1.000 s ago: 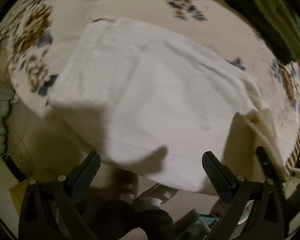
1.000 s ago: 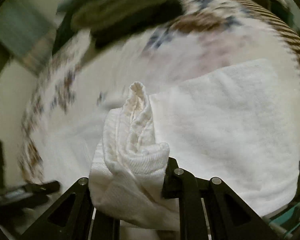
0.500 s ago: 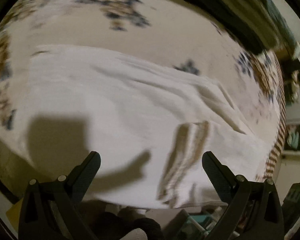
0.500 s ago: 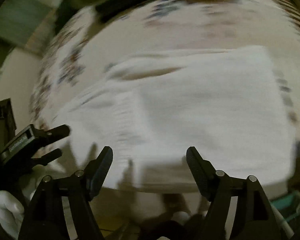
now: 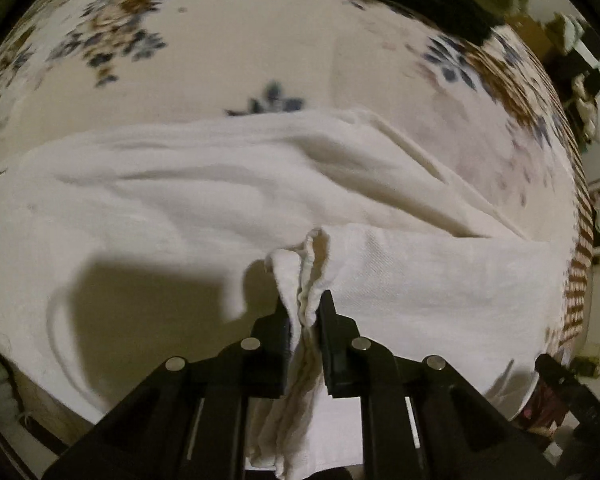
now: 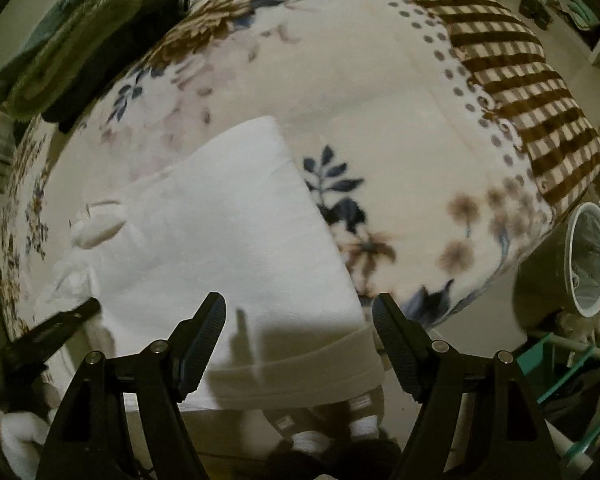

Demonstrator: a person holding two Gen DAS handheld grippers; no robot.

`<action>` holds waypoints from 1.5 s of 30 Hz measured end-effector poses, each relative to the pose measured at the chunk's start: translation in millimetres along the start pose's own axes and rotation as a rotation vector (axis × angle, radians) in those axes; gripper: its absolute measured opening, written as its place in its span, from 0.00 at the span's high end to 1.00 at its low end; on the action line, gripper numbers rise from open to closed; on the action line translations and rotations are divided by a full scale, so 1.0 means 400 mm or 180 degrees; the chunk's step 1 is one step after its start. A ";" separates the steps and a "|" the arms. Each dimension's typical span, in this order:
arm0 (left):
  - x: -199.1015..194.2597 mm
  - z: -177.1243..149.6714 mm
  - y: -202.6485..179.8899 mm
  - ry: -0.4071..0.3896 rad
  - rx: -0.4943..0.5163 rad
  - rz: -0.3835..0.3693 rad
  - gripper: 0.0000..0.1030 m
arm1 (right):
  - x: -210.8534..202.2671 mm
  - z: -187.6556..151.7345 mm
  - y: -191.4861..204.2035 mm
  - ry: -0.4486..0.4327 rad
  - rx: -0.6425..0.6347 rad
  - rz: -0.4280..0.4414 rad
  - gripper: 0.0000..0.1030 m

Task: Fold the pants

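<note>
White fabric is pinched between the pressed-together jaws of the left claw, a bunched fold of the pants standing up from its tips. Beyond this fold the pants spread across the floral blanket of the bed. Right claw hovers with jaws spread wide, gripping nothing, above the near hem of the pants. Beside the pants, toward the bed's edge, lies the blanket's brown checked border.
</note>
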State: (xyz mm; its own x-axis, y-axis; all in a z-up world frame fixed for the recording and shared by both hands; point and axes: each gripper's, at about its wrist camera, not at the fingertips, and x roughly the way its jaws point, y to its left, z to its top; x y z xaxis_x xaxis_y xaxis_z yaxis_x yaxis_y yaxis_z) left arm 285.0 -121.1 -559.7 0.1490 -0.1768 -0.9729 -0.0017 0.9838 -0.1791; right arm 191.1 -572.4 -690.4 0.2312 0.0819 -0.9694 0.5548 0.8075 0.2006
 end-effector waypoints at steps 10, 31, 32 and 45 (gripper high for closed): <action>0.037 0.012 0.045 0.0046 -0.0008 0.0050 0.84 | 0.119 0.003 0.111 0.0330 -0.0532 -0.0485 0.24; -0.040 -0.198 0.088 0.0265 -0.0457 0.0036 0.73 | 0.085 -0.070 0.257 0.0635 -0.0845 -0.0270 0.31; -0.006 -0.207 0.087 0.0361 -0.0416 0.0078 0.73 | 0.111 -0.080 0.272 0.0694 -0.0880 -0.0292 0.34; -0.050 -0.246 0.170 0.0196 -0.0718 -0.0383 0.69 | 0.164 -0.141 0.298 0.0824 -0.1029 -0.0581 0.36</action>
State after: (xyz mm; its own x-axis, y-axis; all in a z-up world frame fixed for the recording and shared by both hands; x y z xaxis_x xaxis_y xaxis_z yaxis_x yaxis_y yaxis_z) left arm 184.6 -53.6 -566.8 0.1011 -0.3004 -0.9485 -0.2091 0.9256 -0.3154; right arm 227.6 -437.8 -738.1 -0.0776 0.0314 -0.9965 0.2802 0.9599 0.0084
